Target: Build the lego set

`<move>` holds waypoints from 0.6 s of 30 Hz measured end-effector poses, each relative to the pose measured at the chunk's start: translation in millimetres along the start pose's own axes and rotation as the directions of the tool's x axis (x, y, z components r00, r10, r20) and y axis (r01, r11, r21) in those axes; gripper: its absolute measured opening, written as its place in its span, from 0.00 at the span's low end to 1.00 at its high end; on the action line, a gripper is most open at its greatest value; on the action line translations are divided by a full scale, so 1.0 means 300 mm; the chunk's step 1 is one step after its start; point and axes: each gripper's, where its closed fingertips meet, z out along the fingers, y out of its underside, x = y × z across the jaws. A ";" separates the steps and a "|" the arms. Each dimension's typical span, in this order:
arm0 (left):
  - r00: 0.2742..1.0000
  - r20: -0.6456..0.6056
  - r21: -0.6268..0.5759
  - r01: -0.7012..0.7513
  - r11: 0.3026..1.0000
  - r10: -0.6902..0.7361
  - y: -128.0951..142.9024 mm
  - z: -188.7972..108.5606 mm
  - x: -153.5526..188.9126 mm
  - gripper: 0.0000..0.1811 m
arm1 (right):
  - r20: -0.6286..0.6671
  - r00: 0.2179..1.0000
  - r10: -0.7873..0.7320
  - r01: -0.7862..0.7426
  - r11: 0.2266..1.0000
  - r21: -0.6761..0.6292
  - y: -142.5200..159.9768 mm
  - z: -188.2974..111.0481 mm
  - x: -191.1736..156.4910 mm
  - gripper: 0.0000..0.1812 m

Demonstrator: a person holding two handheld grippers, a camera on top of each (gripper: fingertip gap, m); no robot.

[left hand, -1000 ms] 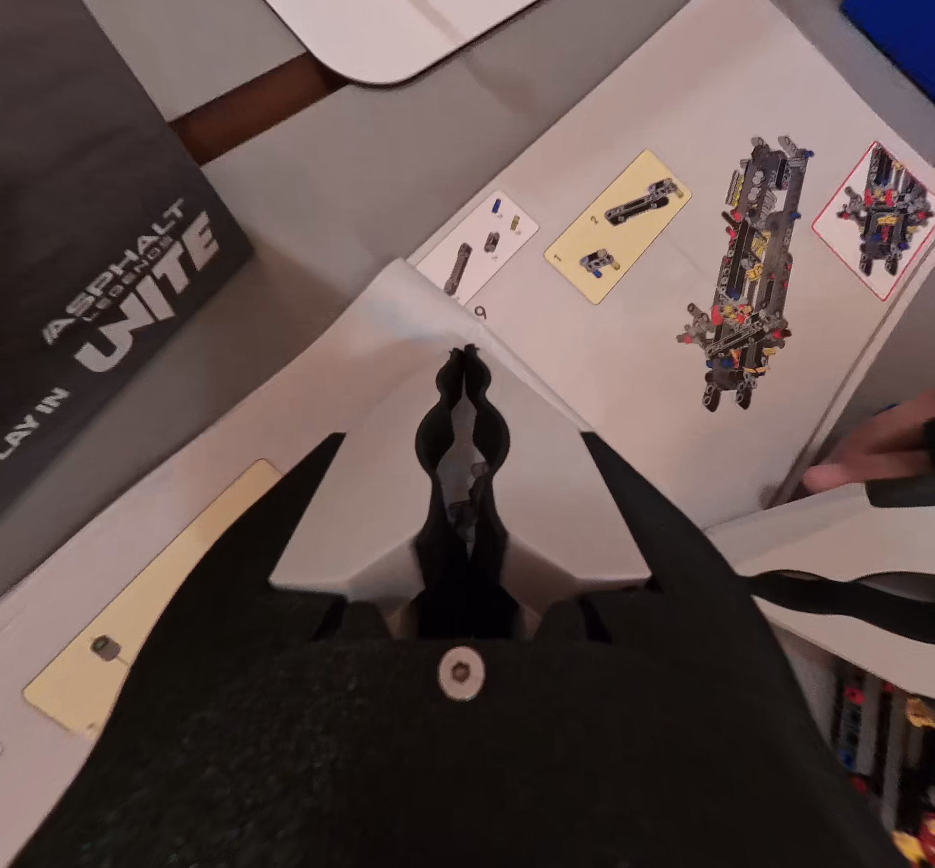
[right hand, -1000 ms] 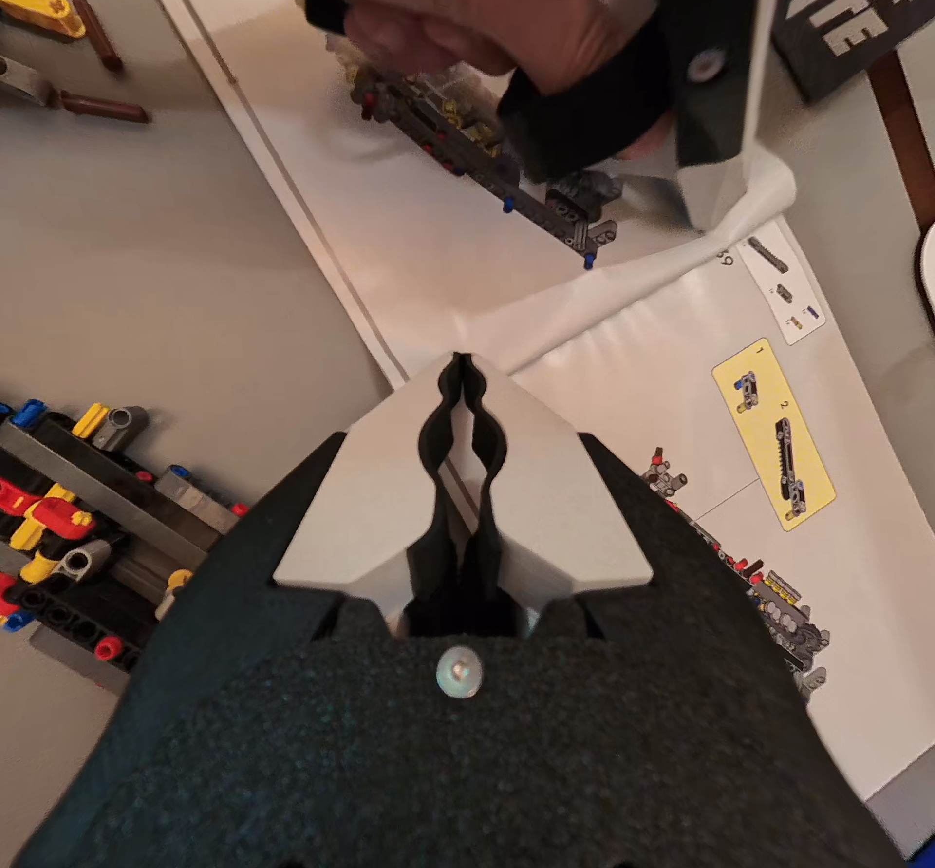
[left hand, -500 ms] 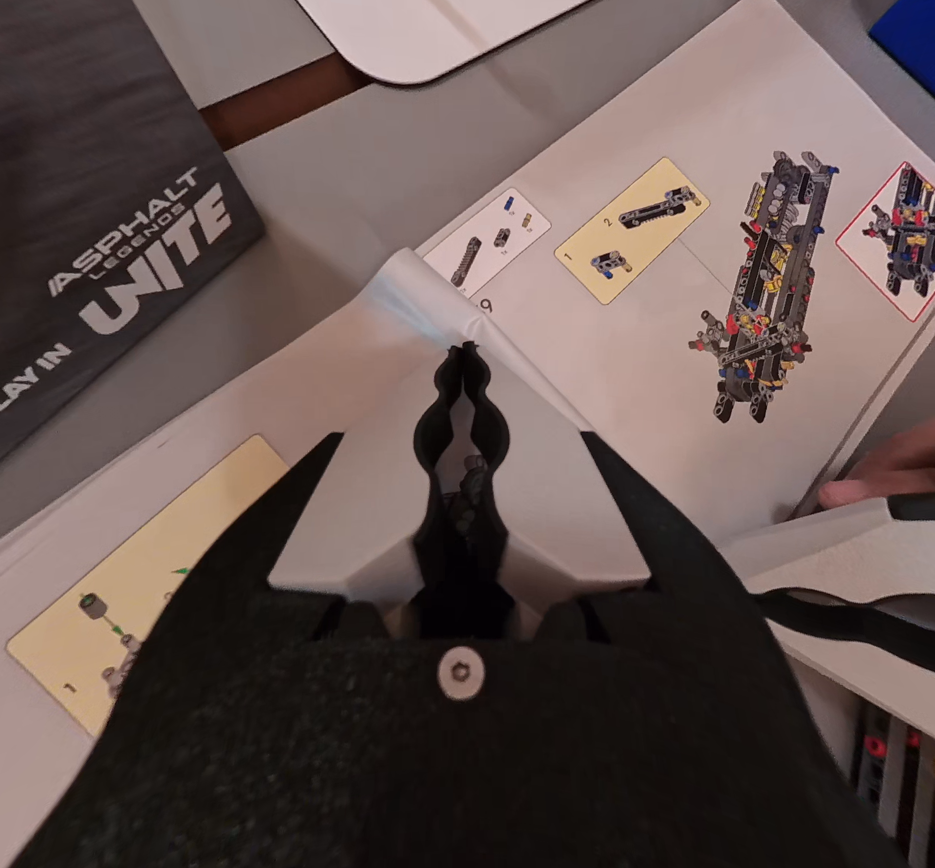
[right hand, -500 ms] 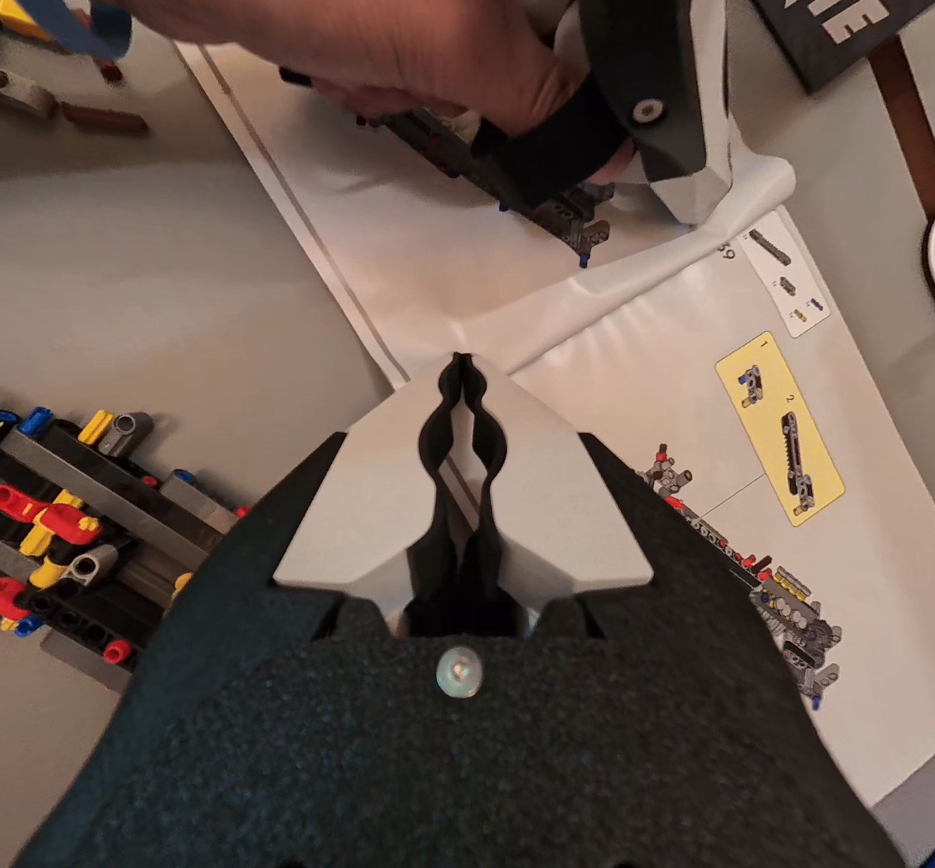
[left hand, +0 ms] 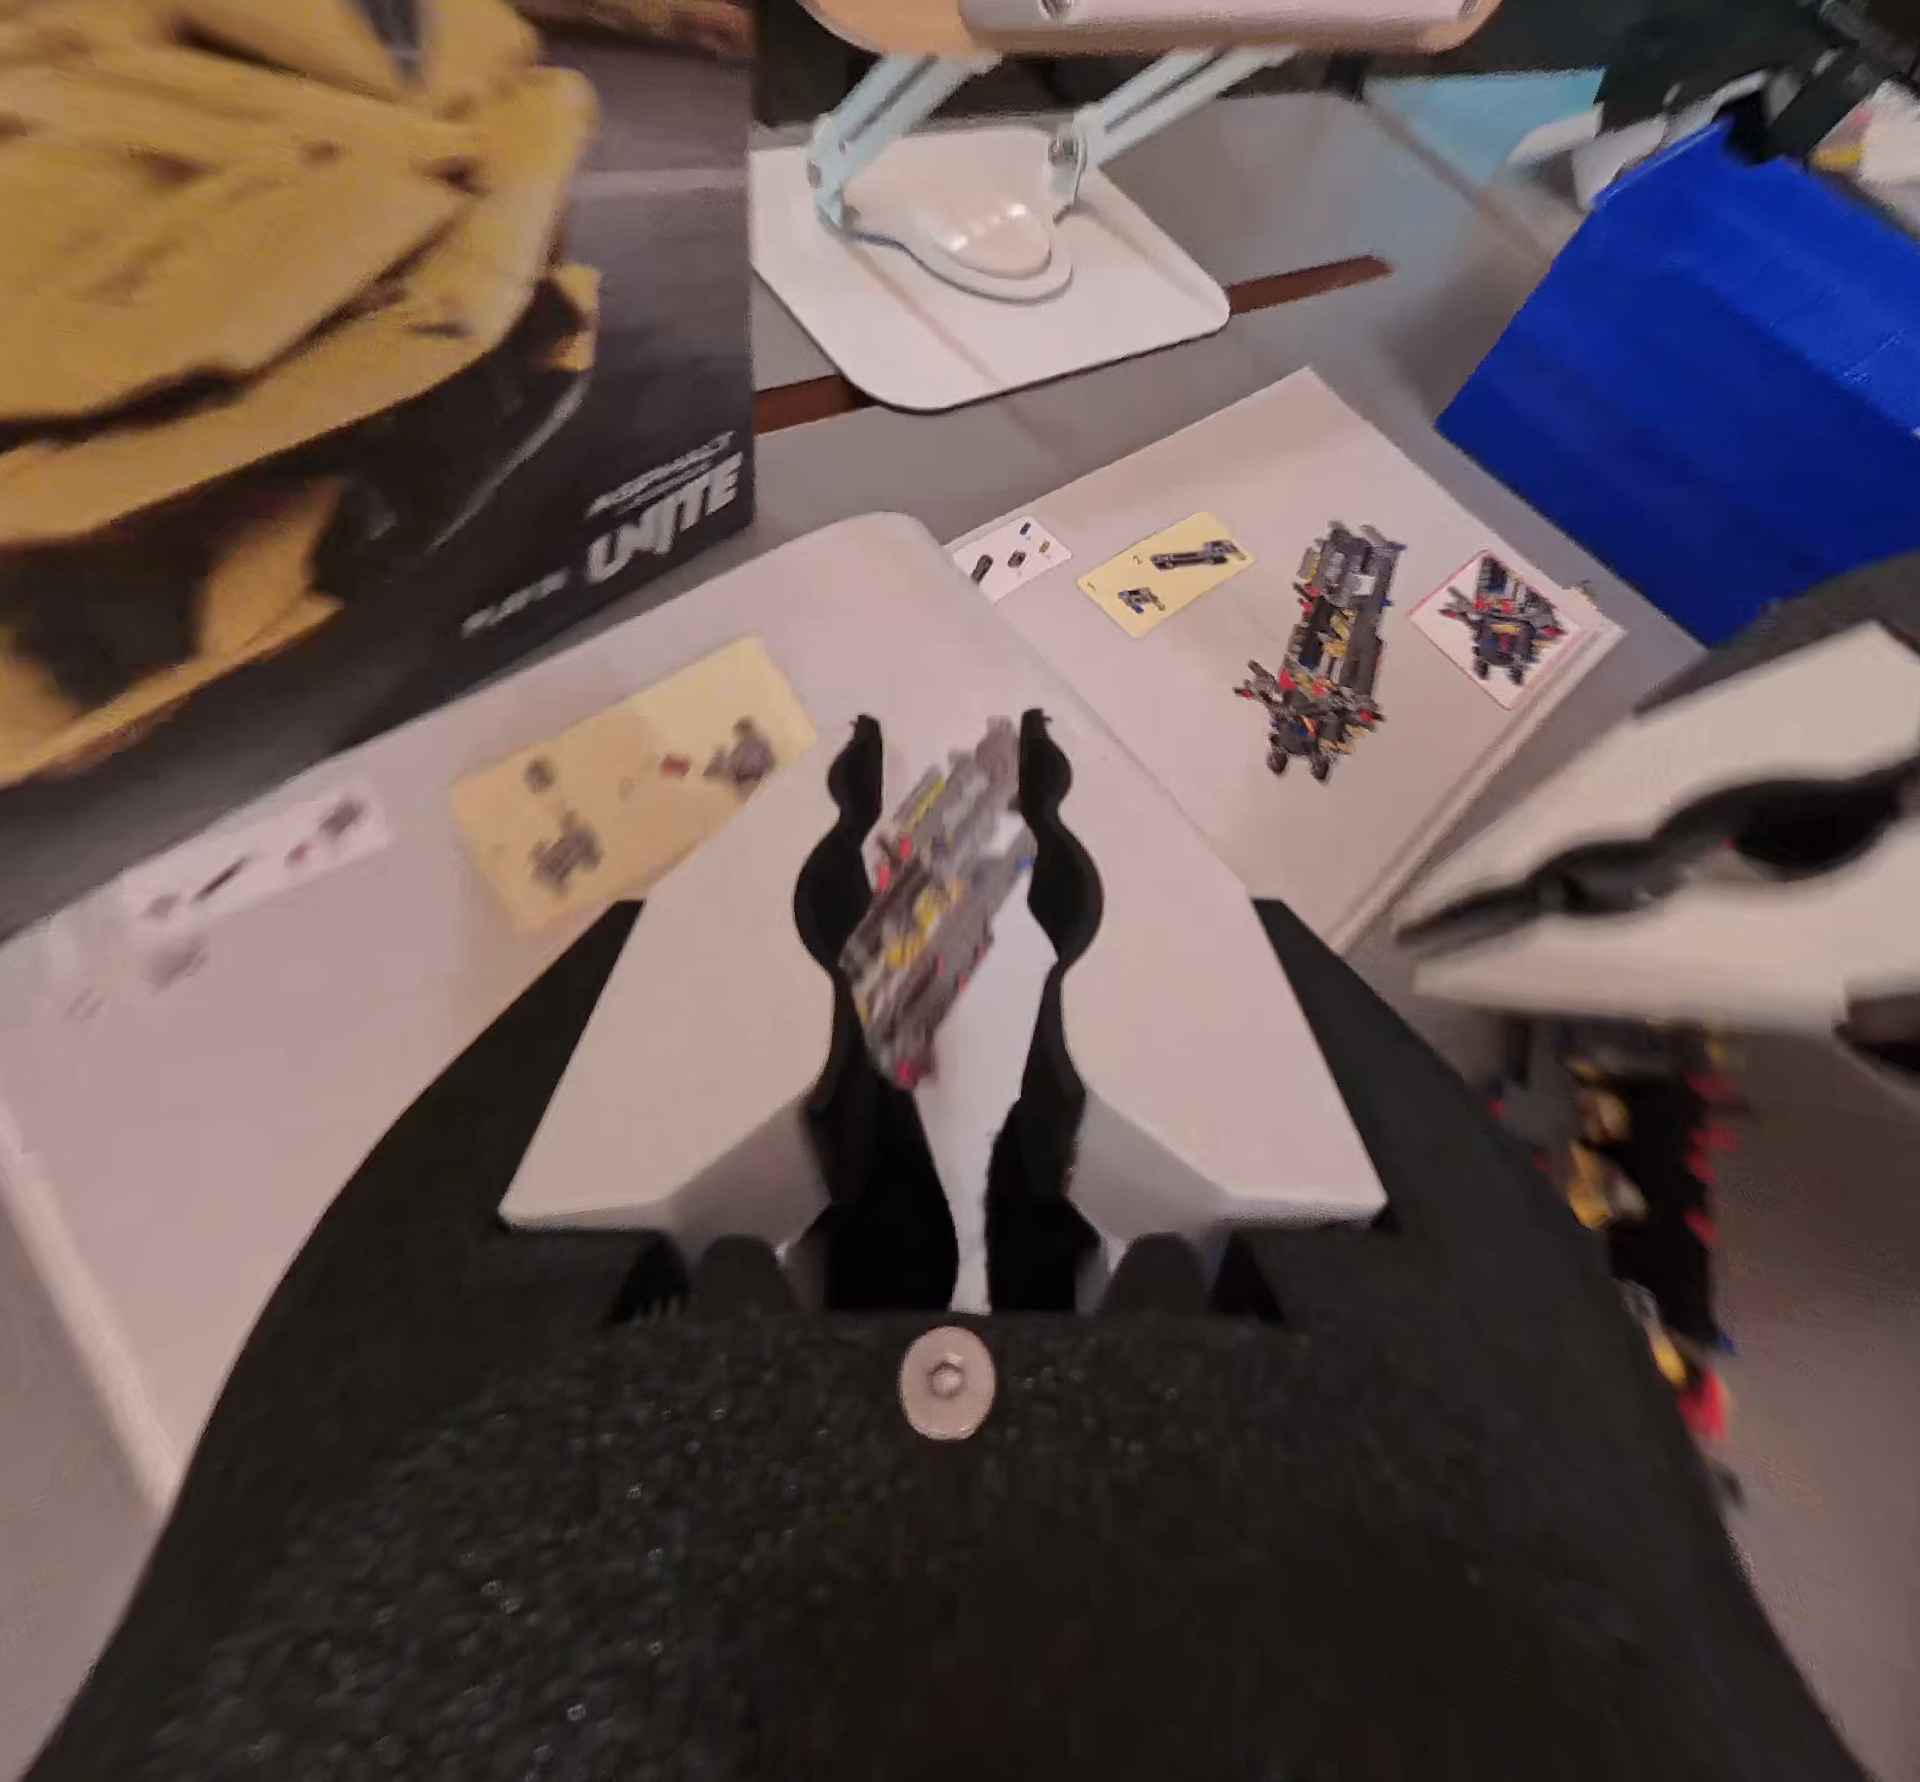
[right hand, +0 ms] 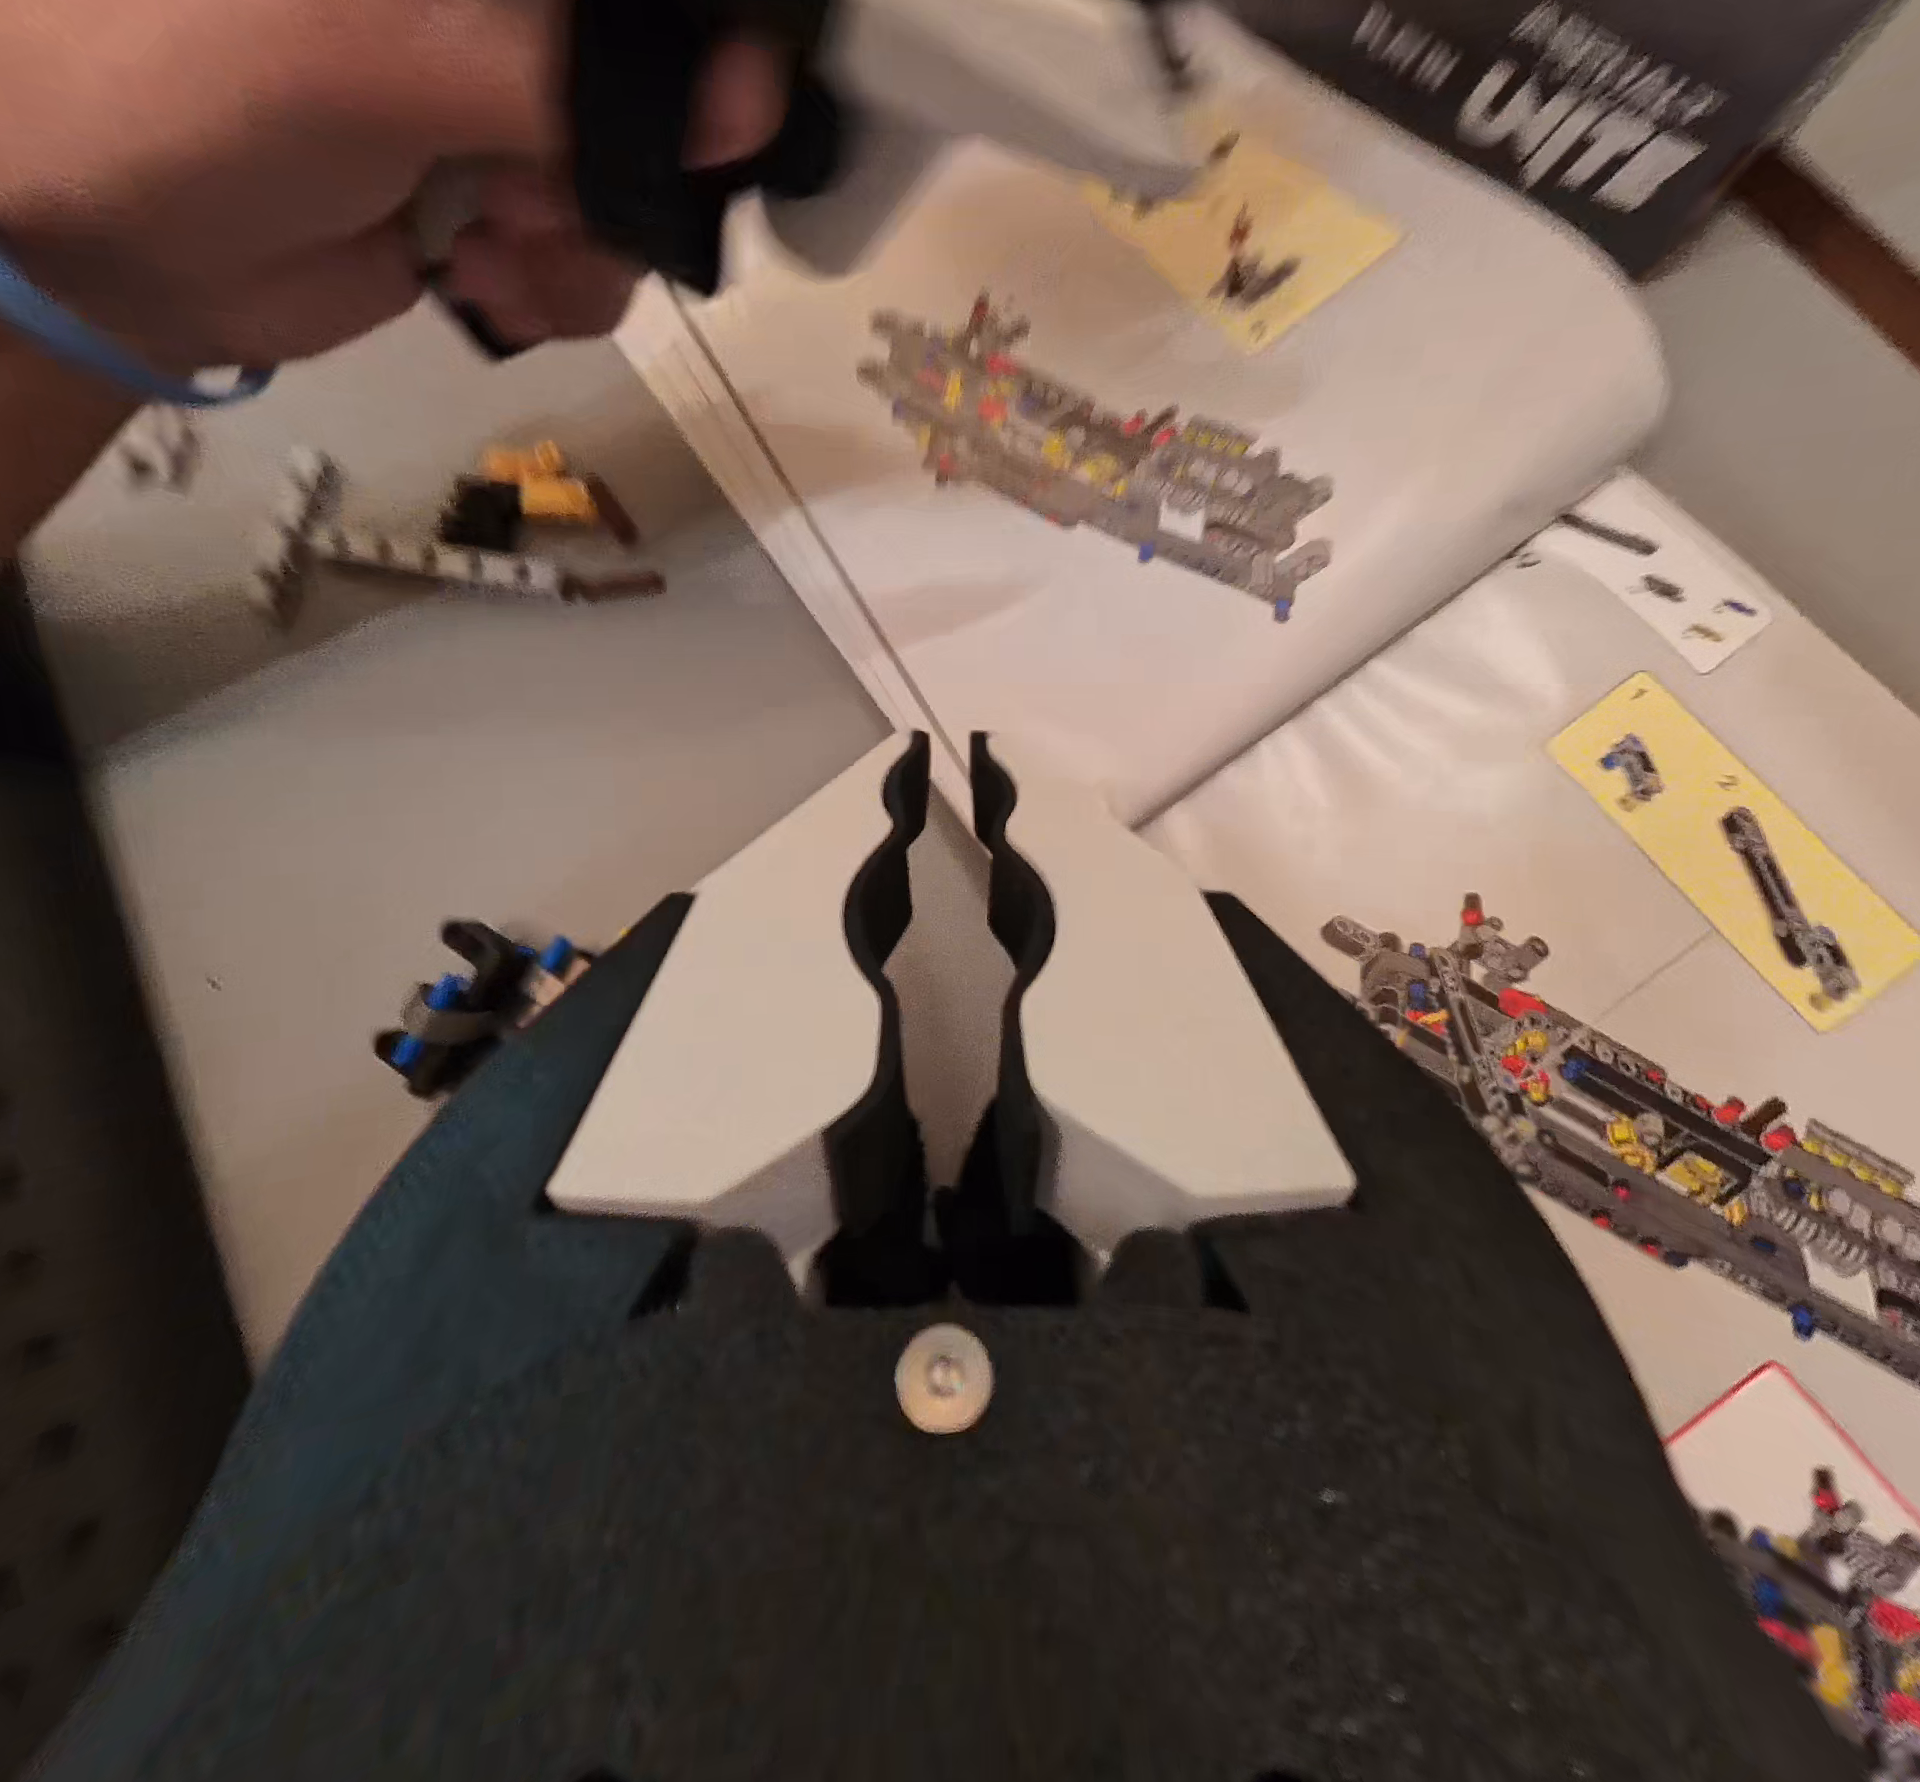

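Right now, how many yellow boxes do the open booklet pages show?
2. One yellow box lies on the left page, the other on the right page, near its far edge. The left gripper may hide more.

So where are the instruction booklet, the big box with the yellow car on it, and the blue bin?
instruction booklet [left hand: 1174,693], left wrist view, bare part of the right-hand page
box [left hand: 644,361], left wrist view, dark front face beside the car picture
blue bin [left hand: 1704,382], left wrist view, its front wall
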 end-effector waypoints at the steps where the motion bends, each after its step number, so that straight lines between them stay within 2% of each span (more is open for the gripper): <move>1: 1.000 0.009 0.032 0.009 0.999 -0.009 0.017 -0.080 -0.012 0.14 | -0.024 0.999 0.035 -0.033 0.997 0.067 -0.021 -0.028 0.003 0.04; 5: 0.987 0.159 0.181 -0.003 0.984 -0.026 0.133 -0.375 -0.126 0.14 | -0.077 0.989 0.125 -0.094 0.940 0.328 -0.071 -0.101 -0.011 0.12; 8: 0.963 0.244 0.300 0.036 0.953 -0.113 0.198 -0.500 -0.213 0.14 | -0.180 0.971 0.155 -0.075 0.918 0.389 -0.030 -0.109 0.008 0.11; 10: 0.964 0.221 0.287 0.080 0.954 -0.147 0.234 -0.511 -0.226 0.14 | -0.231 0.965 0.124 -0.038 0.938 0.346 -0.018 -0.107 0.019 0.12; 13: 0.978 0.181 0.285 0.050 0.957 -0.104 0.204 -0.502 -0.203 0.14 | -0.284 0.956 0.072 0.022 0.949 0.315 -0.017 -0.102 0.033 0.12; 18: 0.966 0.256 0.175 -0.018 0.984 -0.027 0.245 -0.456 -0.215 0.11 | -0.324 0.945 0.036 0.076 0.942 0.327 -0.019 -0.097 0.028 0.11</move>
